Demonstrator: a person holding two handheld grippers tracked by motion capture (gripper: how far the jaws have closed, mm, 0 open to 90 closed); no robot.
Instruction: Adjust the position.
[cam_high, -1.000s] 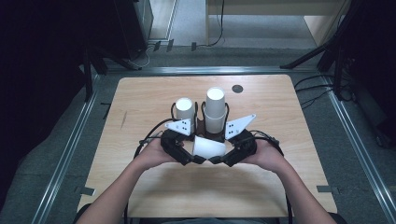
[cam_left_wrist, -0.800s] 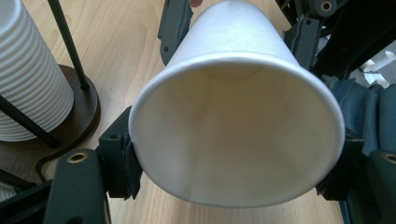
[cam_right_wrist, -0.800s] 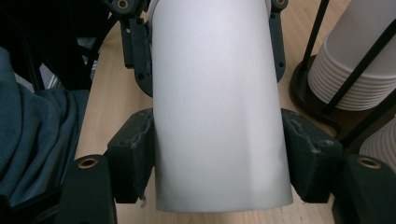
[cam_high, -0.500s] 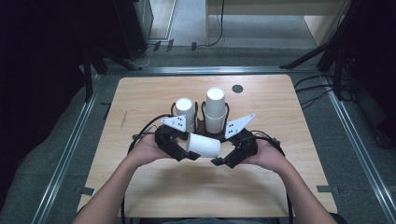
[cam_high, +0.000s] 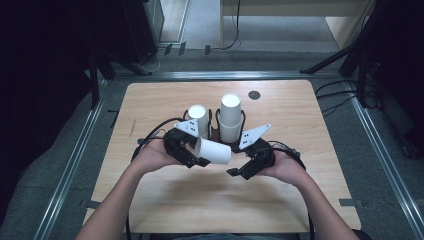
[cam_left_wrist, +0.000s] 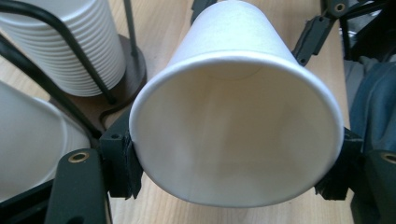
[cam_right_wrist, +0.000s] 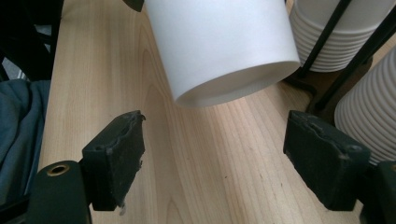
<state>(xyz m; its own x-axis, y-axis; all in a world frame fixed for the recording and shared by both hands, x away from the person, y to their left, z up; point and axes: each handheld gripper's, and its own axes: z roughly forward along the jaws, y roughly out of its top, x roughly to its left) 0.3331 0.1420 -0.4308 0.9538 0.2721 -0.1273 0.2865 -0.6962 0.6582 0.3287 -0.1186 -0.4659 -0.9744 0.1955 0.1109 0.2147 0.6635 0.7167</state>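
A white paper cup (cam_high: 215, 151) lies on its side above the table, its mouth toward my left gripper (cam_high: 196, 151), which is shut on the rim end. In the left gripper view the pads (cam_left_wrist: 122, 161) press on both sides of the cup's rim (cam_left_wrist: 233, 135). My right gripper (cam_high: 240, 162) is open just right of the cup's base. Its jaws have just opened off the cup and come in slightly, with nothing between them. From the right gripper (cam_right_wrist: 219, 158) the cup's base (cam_right_wrist: 219, 42) hangs beyond the pads, apart from them.
Behind the hands a black wire rack holds two upright stacks of white cups, a shorter one (cam_high: 198, 117) and a taller one (cam_high: 230, 117). A small dark disc (cam_high: 254, 94) lies farther back on the wooden table (cam_high: 200, 200). Dark floor and metal rails surround it.
A second ago both grippers met at the cup. The right gripper has let go and opened. The left hand has shifted slightly left with the cup.
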